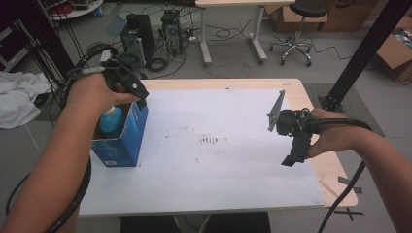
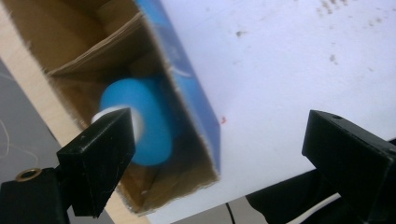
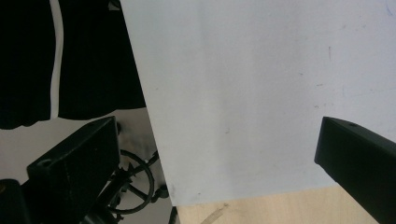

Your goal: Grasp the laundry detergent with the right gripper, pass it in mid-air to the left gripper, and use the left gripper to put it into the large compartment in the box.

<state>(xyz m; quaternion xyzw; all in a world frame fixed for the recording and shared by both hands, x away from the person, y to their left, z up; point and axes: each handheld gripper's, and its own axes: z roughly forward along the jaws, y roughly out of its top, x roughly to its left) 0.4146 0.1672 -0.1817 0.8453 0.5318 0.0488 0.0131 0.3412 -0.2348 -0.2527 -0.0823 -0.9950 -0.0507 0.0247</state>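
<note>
Left gripper view: bottle (image 2: 140,121) below open gripper (image 2: 219,144).

Even, soft room light is falling on the white sheet (image 1: 218,160), casting only faint shadows. The bottle (image 2: 140,121) is showing motion blur in the left gripper view, and the box (image 2: 187,93) edges are smearing. The jaws are looking dark and soft.

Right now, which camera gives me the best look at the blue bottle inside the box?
The left gripper view: it looks straight down into the open blue box, showing the blue bottle and its white cap. The high view shows just the bottle's upper part behind the box wall.
</note>
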